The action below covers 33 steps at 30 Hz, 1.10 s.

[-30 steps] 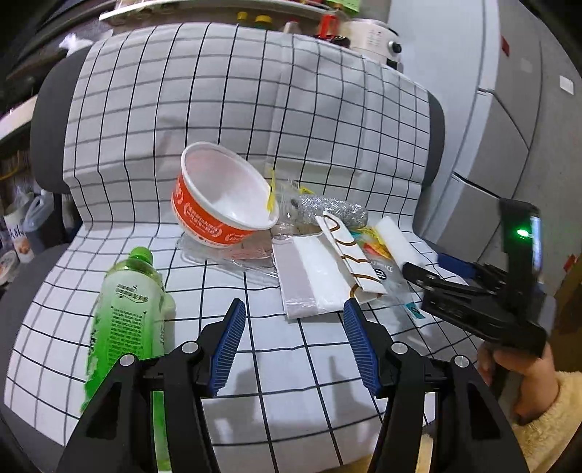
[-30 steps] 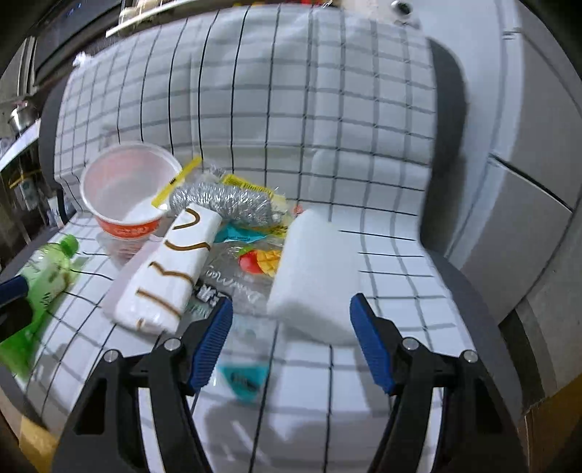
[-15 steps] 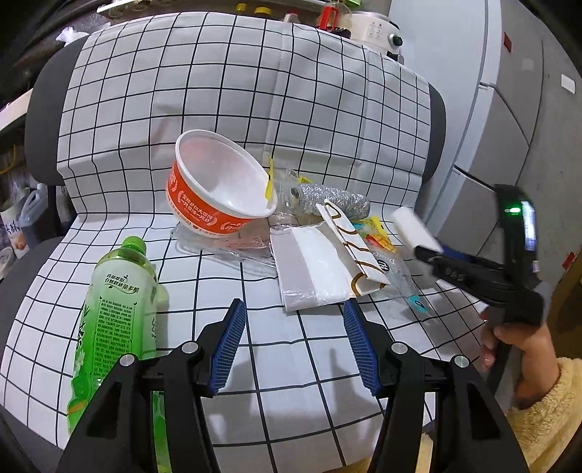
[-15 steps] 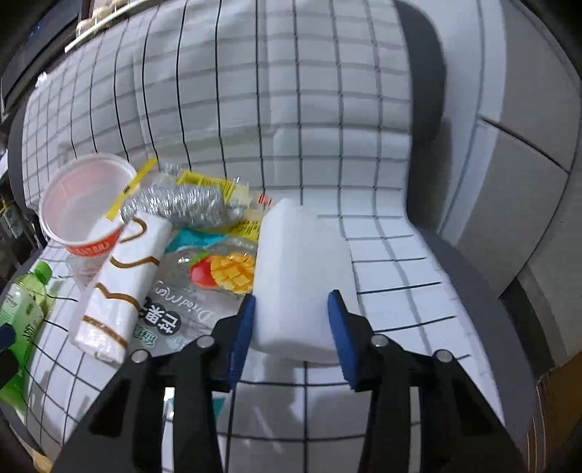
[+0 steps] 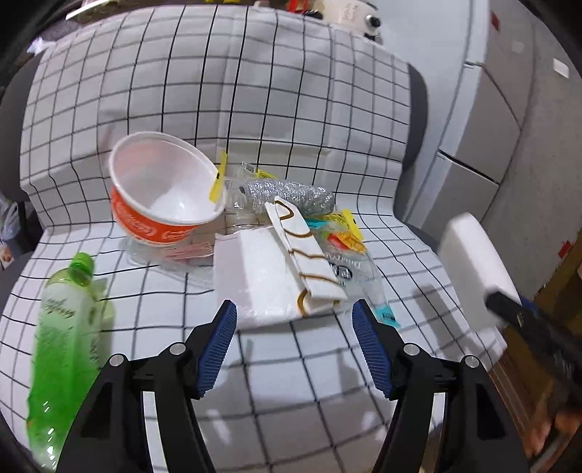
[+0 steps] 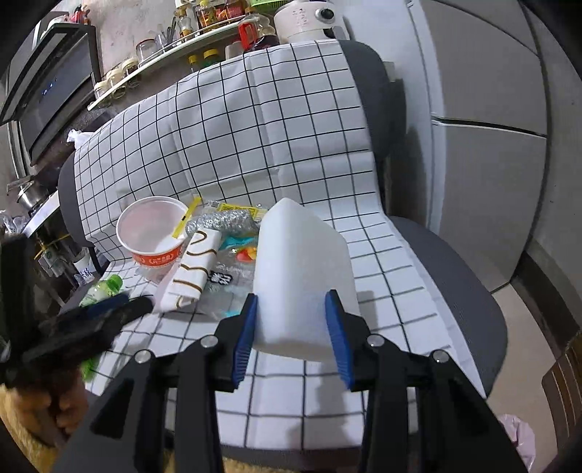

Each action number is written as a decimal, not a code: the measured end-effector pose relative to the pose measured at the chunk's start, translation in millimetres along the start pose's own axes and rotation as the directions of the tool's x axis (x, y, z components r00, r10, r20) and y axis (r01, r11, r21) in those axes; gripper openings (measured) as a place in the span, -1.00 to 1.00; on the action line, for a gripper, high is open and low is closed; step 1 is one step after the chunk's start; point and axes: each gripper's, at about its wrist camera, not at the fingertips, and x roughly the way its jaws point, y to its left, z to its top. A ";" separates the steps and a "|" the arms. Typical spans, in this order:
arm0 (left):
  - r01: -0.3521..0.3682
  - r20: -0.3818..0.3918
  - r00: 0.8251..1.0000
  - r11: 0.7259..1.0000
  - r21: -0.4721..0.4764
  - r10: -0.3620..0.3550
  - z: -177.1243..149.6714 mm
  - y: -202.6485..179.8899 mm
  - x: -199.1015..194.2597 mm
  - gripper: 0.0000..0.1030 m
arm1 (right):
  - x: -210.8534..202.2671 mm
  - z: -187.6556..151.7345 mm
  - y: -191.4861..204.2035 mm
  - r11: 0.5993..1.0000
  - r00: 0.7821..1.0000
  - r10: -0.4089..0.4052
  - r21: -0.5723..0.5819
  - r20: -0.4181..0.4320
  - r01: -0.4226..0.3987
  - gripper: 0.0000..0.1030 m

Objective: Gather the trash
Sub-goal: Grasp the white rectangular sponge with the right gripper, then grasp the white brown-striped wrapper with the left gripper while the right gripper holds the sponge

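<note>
My right gripper (image 6: 293,329) is shut on a white foam block (image 6: 302,276) and holds it above the chair seat; the block also shows at the right of the left wrist view (image 5: 473,265). My left gripper (image 5: 294,340) is open and empty, low over the seat's front. Before it lie a white paper bag with brown handles (image 5: 305,254), a white napkin pack (image 5: 251,276), an orange and white paper bowl (image 5: 163,196), a silver foil wrapper (image 5: 287,193), clear and coloured snack wrappers (image 5: 349,251), and a green bottle (image 5: 65,327) lying at the left.
The trash lies on a grey chair covered with a white black-checked cloth (image 6: 225,123). A shelf with jars (image 6: 203,25) and a white appliance (image 6: 305,18) stand behind it. Grey cabinet doors (image 6: 491,91) are at the right. A pink bag (image 6: 516,433) lies on the floor.
My right gripper closed on the foam block and lifted it off the seat, up and back to the right. My left gripper stayed open and shifted slightly towards the trash.
</note>
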 end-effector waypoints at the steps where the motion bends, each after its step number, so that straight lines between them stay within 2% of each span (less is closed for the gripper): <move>1: -0.003 -0.006 1.000 1.000 -0.020 0.003 3.9 -0.3 6.1 0.30 | -0.9 -2.3 -0.2 1.000 1.000 -0.003 -0.007 0.001 0.003 -0.26; 3: -0.012 -0.019 1.000 0.998 -0.056 0.011 10.2 0.9 16.7 0.30 | -0.5 -4.4 -1.6 1.000 1.000 -0.008 -0.012 0.003 0.008 -0.26; 6: 0.005 -0.032 0.999 0.996 -0.088 -0.008 14.0 2.0 26.7 0.17 | -0.7 -5.8 -4.2 1.000 1.000 -0.002 -0.014 0.007 0.002 -0.25; 8: 0.028 -0.053 0.998 0.995 -0.092 -0.033 14.0 0.0 33.4 -0.18 | -0.3 -6.4 -5.6 1.000 1.000 -0.004 -0.019 0.013 0.005 -0.25; 13: 0.074 -0.099 0.991 0.991 -0.112 -0.085 10.2 -1.3 47.3 -0.34 | 1.0 -7.5 -7.7 1.000 1.000 0.008 -0.016 0.013 -0.008 -0.24; 15: 0.091 -0.100 0.990 0.989 -0.112 -0.103 10.1 -2.8 49.3 -0.48 | 0.7 -8.3 -6.7 1.000 1.000 0.007 -0.019 0.013 -0.007 -0.24; 16: 0.107 -0.104 0.988 0.989 -0.106 -0.118 10.0 -4.8 49.5 -0.77 | 0.3 -8.5 -6.2 1.000 1.000 0.005 -0.019 0.013 -0.005 -0.24; 17: 0.120 -0.107 0.986 0.988 -0.097 -0.131 10.1 -6.7 48.7 -0.97 | -0.5 -8.8 -5.7 1.000 1.000 0.005 -0.019 0.015 -0.005 -0.24; 21: 0.152 -0.052 0.987 0.988 -0.027 -0.153 7.2 -20.7 23.9 -1.00 | -5.9 -8.9 -2.9 1.000 1.000 -0.005 -0.028 0.026 0.005 -0.24; 26: 0.241 -0.002 0.970 0.970 0.024 -0.241 1.4 -28.0 -32.7 -1.00 | -14.8 -10.3 0.9 0.999 0.999 -0.012 -0.030 0.034 0.013 -0.24; 29: 0.303 -0.005 0.953 0.952 0.033 -0.303 -7.0 -24.6 -64.7 -1.00 | -20.7 -11.8 5.3 0.999 0.999 -0.014 -0.035 0.037 0.015 -0.24; 32: 0.315 -0.033 0.949 0.949 0.020 -0.314 -16.6 -17.3 -75.8 -1.00 | -26.6 -14.2 10.1 0.999 0.999 -0.015 -0.041 0.039 0.016 -0.24; 33: 0.290 -0.050 0.956 0.957 0.012 -0.290 -22.5 -12.6 -72.9 -1.00 | -27.7 -15.0 11.2 0.999 0.999 -0.015 -0.040 0.038 0.016 -0.24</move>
